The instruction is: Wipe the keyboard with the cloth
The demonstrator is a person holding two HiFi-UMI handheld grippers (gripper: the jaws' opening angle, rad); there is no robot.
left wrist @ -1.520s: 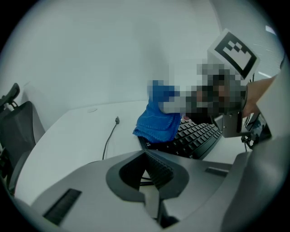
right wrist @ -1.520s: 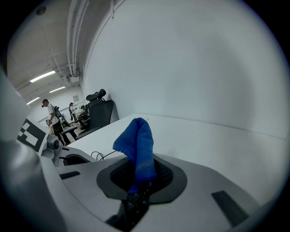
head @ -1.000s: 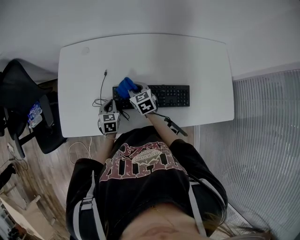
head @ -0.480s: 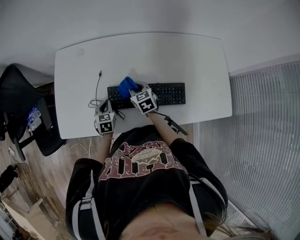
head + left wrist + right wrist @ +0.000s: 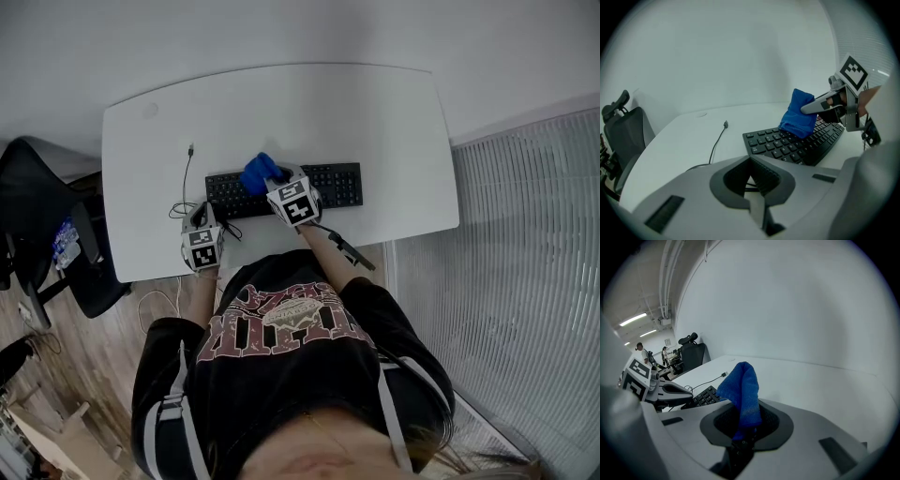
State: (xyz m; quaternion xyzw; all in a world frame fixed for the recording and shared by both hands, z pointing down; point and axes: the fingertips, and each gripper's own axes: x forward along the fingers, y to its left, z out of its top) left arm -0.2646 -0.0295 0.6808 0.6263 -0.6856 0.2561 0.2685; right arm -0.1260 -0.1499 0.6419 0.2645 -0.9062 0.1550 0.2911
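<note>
Keyboard lies across the middle of the white desk, and I have the blue cloth over its left half. The cloth is pinched in the right gripper, whose jaws clamp one end of the fold while the rest hangs free. My left gripper sits toward the lower left of the desk, jaws together on nothing, just beside the loose cable and apart from the keyboard.

That is my main worry: nothing pins the keyboard, so a firm stroke could skid it sideways or toward the desk edge. The bite on the cloth looks narrow, so dragging over the key edges could tug it out. If I press too low, the jaw tips rather than the cloth may catch the keys. Swinging the left gripper in to brace could snag the cable.
</note>
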